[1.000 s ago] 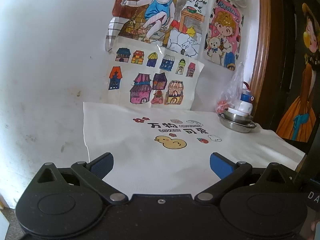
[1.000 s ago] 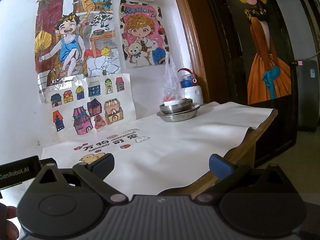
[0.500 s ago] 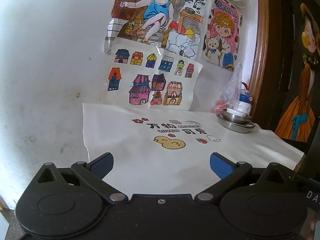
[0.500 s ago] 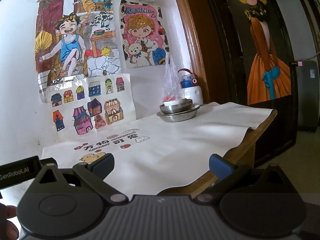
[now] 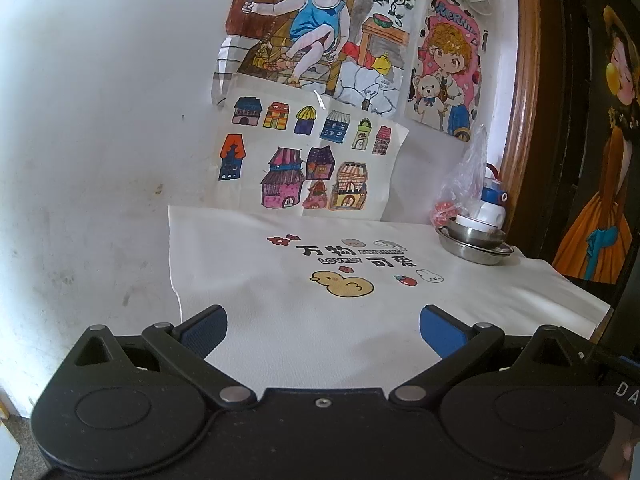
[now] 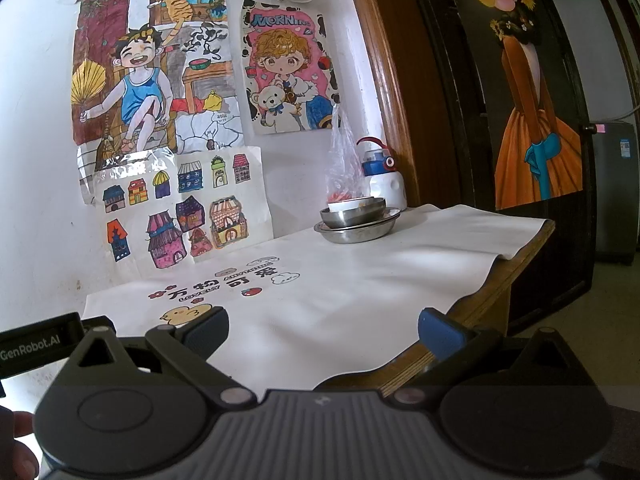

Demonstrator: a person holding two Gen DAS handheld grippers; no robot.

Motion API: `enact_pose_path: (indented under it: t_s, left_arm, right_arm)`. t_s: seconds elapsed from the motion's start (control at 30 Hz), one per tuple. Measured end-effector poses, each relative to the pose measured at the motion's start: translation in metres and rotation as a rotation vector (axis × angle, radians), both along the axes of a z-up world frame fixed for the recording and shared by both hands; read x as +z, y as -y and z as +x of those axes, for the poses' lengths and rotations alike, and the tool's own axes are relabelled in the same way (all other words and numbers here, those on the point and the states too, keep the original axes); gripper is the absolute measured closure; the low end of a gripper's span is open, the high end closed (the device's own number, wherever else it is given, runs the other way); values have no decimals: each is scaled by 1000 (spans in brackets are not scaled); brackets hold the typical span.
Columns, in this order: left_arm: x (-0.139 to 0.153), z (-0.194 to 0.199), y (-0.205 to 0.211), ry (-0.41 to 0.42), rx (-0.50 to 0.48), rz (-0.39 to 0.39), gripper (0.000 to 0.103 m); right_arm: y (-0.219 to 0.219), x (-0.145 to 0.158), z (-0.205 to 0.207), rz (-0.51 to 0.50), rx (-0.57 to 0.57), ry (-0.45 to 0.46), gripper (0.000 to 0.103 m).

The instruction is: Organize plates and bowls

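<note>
Nearest to me, my left gripper (image 5: 322, 326) has its blue-padded fingers spread wide with nothing between them, held over the near part of the white tablecloth printed with a yellow duck and black characters (image 5: 280, 300). My right gripper (image 6: 323, 330) is likewise spread and empty, hanging over the near right corner of the wooden table (image 6: 472, 312), where the cloth ends and the bare board edge shows. At the lower left of the right wrist view, part of my own hand (image 6: 16, 444) is cut off by the frame.

Farther back, the cloth lies flat and bare between the grippers and the dishes. The stack of stainless steel dishes (image 6: 357, 222) sits at the far right corner of the table, near the wall and the brown wooden door frame (image 6: 384, 80). It stands upright, openings facing up: a wide shallow steel plate (image 5: 476, 250) at the bottom, a smaller steel bowl (image 6: 352, 212) nested in it, and a white bowl (image 6: 350, 203) inside that. Being round, the stack has no long axis apart from its vertical one. What the white bowl holds is too small to make out.

Just behind the stack stand a clear plastic bag with something red inside (image 6: 344, 164) and a white bottle with a blue cap (image 6: 384, 176), both partly hidden by the dishes. Coloured drawings (image 5: 312, 160) are stuck on the white wall beyond.
</note>
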State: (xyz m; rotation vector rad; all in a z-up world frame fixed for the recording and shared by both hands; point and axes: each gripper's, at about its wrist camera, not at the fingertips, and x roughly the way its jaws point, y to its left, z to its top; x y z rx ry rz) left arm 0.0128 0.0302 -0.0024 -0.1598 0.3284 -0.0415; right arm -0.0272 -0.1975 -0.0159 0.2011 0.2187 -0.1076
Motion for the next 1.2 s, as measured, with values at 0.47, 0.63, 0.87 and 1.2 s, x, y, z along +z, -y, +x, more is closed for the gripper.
enact_pose_path:
  t_s: [0.47, 0.63, 0.87, 1.2]
  left_arm:
    - [0, -2, 3, 6, 23, 40, 1]
    - [-2, -2, 7, -2, 3, 56, 1]
    - [-3, -2, 10, -1, 4, 76, 1]
    - [-1, -3, 12, 6, 6, 93, 1]
  right_arm:
    - [1, 2, -4, 2, -9, 11, 0]
    - [1, 3, -3, 2, -10, 8, 0]
    - [1, 3, -3, -1, -9, 8, 0]
    - [1, 2, -2, -1, -8, 7, 0]
